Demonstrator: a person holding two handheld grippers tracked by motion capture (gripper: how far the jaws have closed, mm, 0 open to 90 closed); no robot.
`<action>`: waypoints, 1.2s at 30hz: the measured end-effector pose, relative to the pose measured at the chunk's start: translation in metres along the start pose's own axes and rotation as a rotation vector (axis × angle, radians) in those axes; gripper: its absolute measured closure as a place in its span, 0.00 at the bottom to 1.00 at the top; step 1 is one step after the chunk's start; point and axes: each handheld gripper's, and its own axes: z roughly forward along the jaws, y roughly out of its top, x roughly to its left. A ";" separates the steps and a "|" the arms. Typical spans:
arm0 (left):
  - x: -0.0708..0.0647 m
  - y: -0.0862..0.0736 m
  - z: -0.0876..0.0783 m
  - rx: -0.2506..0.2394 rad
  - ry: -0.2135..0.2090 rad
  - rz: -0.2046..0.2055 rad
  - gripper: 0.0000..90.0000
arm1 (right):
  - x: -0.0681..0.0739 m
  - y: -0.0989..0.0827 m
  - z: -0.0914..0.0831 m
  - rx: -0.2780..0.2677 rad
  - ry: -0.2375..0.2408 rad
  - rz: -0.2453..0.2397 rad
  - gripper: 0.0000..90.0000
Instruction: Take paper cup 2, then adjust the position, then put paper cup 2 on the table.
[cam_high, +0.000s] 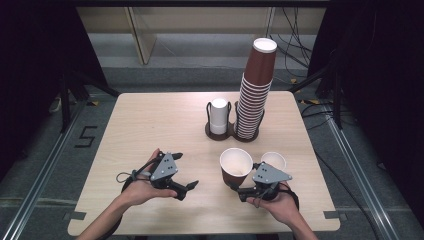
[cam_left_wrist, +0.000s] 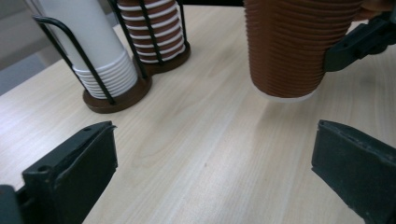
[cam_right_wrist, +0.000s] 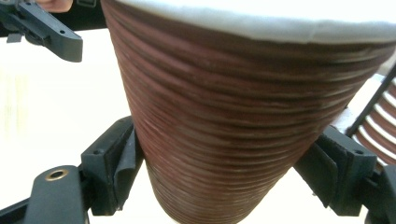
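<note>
The right gripper has its jaws squeezed on both sides of a brown ribbed cup. It holds the cup up, just above the desk. The left gripper is empty, its jaws wide apart, with the cup in front of them. A second cup is half hidden behind the right gripper. The cup's top is cut off in the left gripper view.

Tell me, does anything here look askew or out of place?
Yes. The tall stack of brown paper cups in the wire holder leans to the right toward its top, so it looks likely to topple.
</note>
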 end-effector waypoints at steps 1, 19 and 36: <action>0.000 -0.001 0.000 -0.006 0.007 -0.007 0.00 | -0.001 0.000 -0.001 -0.001 -0.012 -0.013 0.22; 0.003 -0.017 -0.001 -0.010 0.063 -0.066 0.00 | -0.003 -0.007 -0.014 -0.033 -0.039 0.012 0.22; 0.003 -0.021 0.002 0.002 0.076 -0.058 0.00 | -0.002 -0.005 -0.015 -0.039 -0.006 0.012 0.22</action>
